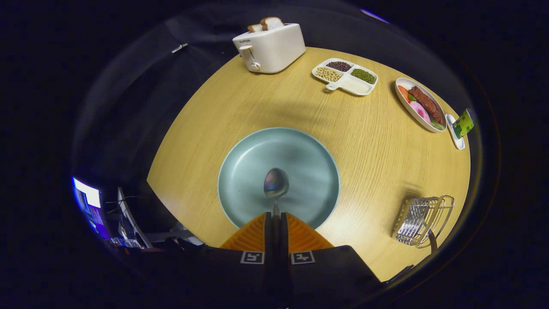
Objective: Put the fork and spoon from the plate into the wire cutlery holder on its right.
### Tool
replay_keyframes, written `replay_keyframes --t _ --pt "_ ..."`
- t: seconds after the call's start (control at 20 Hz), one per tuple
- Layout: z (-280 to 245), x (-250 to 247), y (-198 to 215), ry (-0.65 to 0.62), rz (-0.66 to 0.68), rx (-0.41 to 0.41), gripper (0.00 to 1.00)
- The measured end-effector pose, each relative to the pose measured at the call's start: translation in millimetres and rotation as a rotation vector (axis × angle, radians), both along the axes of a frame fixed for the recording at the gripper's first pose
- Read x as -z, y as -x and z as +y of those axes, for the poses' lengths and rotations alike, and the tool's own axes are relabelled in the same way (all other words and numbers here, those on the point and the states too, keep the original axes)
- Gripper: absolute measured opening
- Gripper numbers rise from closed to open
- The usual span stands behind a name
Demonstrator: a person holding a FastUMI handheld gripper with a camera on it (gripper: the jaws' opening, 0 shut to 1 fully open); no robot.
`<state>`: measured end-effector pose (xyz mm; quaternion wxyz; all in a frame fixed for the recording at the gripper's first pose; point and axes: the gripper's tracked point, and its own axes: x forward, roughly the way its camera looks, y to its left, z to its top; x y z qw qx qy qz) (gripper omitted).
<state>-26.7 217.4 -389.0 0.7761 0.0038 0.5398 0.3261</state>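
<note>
While the claw (276, 216) pinches it, the glossy oval-bowled spoon (276, 183) overhangs the round plate (240, 171).

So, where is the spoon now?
The spoon is clamped by its handle between the gripper fingers, its bowl above the green plate, left of the wire holder.

plate (244, 171) just ahead of gripper (276, 219), fingers clamped on spoon (276, 183) handle, bowl over plate. holder (422, 219) right of plate, apart. toaster (269, 48) at table (364, 150) far edge, bread (266, 23) in it. divided tray (345, 75), food dish (419, 104) far right.
</note>
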Motion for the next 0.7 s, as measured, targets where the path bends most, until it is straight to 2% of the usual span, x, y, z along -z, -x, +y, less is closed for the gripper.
replay_keyframes --t 0.15,0.3,0.55,0.7 --pt "-8.4 -25.6 -8.2 -0.031 -0.030 -0.001 0.08" --pt "-47.4 -62.5 -20.8 -0.037 -0.062 0.004 0.08" --pt "-168.5 -104.3 -35.8 0.089 -0.086 0.054 0.08" --pt "-230.4 -100.5 -38.3 0.177 -0.042 0.097 0.08"
